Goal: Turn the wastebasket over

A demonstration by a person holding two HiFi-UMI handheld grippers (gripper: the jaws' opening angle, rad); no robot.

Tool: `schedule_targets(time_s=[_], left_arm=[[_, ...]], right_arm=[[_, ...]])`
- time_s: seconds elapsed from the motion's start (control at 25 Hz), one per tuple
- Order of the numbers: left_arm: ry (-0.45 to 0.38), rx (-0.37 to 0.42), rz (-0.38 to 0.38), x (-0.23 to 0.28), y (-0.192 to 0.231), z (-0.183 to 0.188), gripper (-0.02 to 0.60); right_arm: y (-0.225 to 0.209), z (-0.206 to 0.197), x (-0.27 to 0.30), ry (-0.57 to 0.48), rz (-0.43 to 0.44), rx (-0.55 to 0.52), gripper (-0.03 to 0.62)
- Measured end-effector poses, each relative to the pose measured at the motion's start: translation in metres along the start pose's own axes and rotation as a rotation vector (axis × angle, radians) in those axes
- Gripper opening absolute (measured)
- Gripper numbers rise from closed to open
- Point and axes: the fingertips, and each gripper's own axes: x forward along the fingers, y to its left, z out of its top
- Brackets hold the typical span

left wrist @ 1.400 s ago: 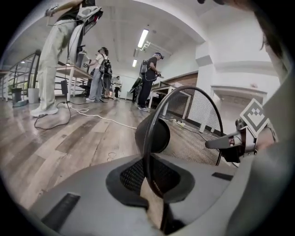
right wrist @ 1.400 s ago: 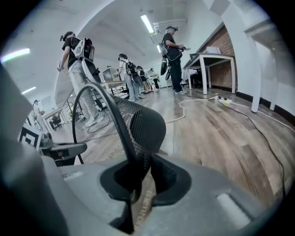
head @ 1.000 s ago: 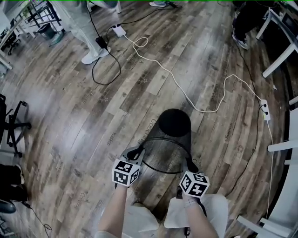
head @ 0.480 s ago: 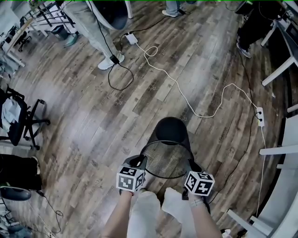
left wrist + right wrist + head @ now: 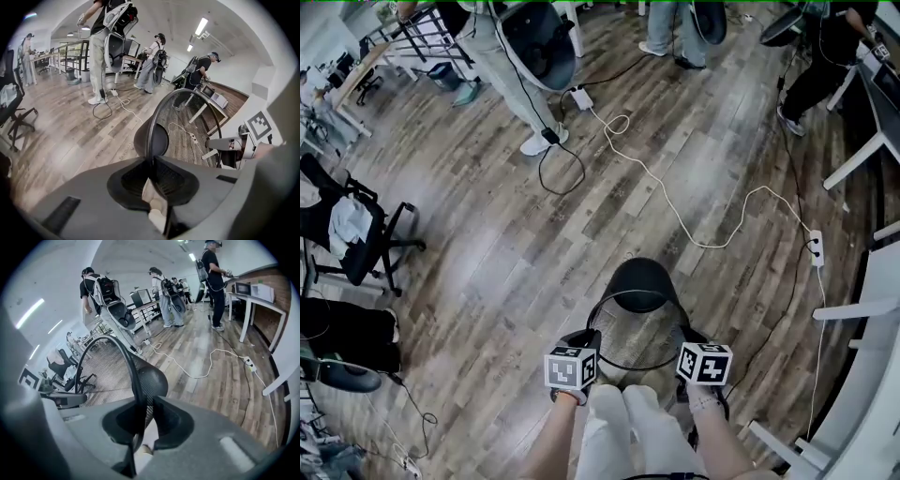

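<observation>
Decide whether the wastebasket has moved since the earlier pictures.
Yes, upward. The cable on the floor now looks smaller and farther off, while the wastebasket keeps about its size, so it has risen off the floor.

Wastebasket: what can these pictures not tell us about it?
- Whether the wastebasket clears the floor: head view looks steeply down, no gap shows.
- Its rim below each grip: hidden behind the left hand-held gripper and right hand-held gripper in their own views.
- Anything lying on its base: too dark in every view.
</observation>
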Motion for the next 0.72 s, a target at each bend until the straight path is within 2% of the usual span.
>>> schedule_targets(time_s=[0.24,0.52,0.72], left_arm=[[0.083,-0.019,0.002,-0.044,-0.013,-0.011,0.043],[0.167,-0.057,-0.021,-0.075,-0.015,-0.034,0.044],[0.185,-0.049,-0.032,-0.099,-0.021,-0.04,0.044]], right_arm=[[0.021,-0.009,-0.03,0.08,0.049,-0.035,0.054],[0.038,-0.032,-0.059,0.127,0.026,0.063,0.052],[0.047,-0.045,-0.084,0.134,0.008,0.102,0.048]])
